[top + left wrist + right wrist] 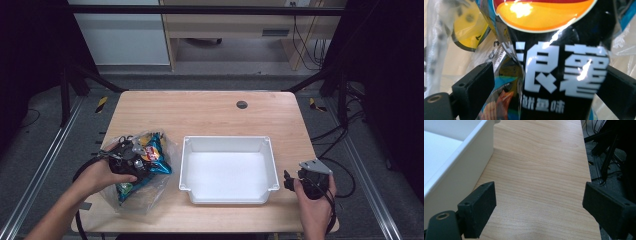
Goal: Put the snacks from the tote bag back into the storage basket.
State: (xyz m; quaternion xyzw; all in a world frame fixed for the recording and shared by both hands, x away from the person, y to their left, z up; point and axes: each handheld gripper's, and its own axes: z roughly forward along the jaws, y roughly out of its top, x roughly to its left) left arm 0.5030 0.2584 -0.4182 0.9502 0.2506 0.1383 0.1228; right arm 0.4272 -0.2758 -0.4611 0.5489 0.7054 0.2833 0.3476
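A clear plastic bag (147,197) of snack packets lies on the left of the wooden table (210,112). My left gripper (131,156) is pushed into it from the left, held in a hand. In the left gripper view its jaws stand open on either side of a black snack packet (564,75) with white characters and an orange-yellow logo; my left gripper (550,75) has the right jaw against the packet's edge. A blue packet (160,162) shows beside it. My right gripper (288,181) is open over bare table, just right of the white tray (227,141).
The white tray (461,162) has nothing in it and sits mid-table; its right wall is close to my right gripper (539,195). The table's right edge (587,170) is near, with cables and a dark frame beyond. A round cable hole (242,104) lies at the back.
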